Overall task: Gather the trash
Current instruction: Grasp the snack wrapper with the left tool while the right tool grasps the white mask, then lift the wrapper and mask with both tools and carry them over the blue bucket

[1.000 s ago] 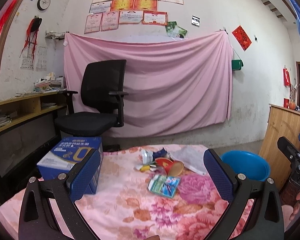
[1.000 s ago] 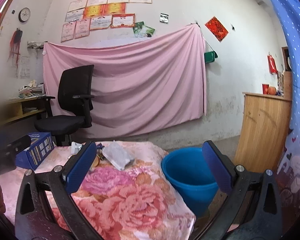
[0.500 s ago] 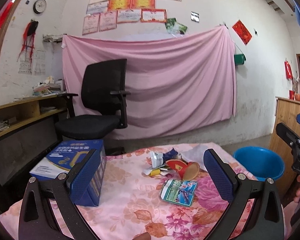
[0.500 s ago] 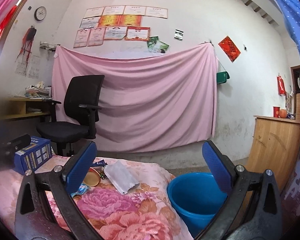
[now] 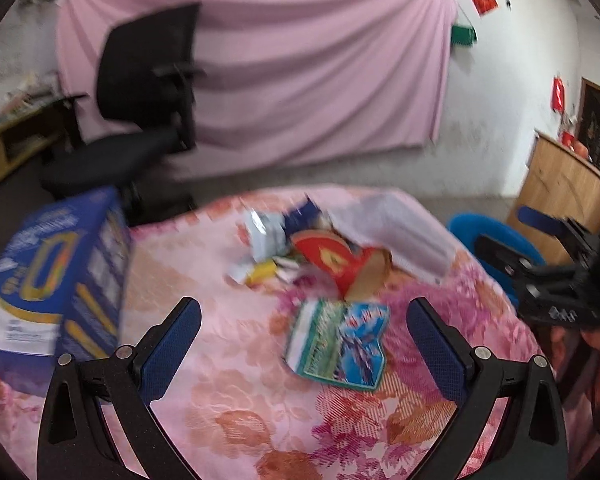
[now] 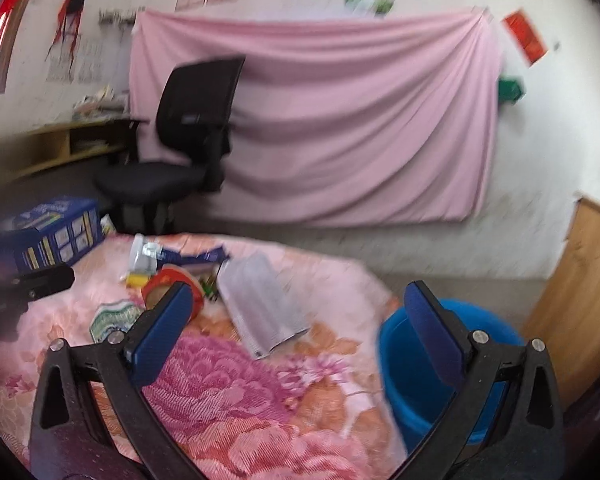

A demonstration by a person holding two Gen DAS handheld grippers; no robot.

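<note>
Both grippers hang empty, jaws spread wide: the left gripper [image 5: 303, 318] above bare floral cloth [image 5: 228, 384], the right gripper [image 6: 298, 302] over the table's right edge. Just beyond the left one lies a green-blue wrapper [image 5: 340, 344]. Farther in, a red paper cup [image 5: 336, 264], crumpled packets [image 5: 266, 232] and a silver pouch [image 6: 262, 304] cluster together. The blue bucket [image 6: 404, 364] stands beside the table's right edge.

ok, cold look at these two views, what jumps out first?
The litter heap mid-table on the pink floral cloth: a red paper cup on its side, a green-blue packet nearest the open left gripper. A blue bucket sits off the table's right edge, behind the open right gripper.
</note>
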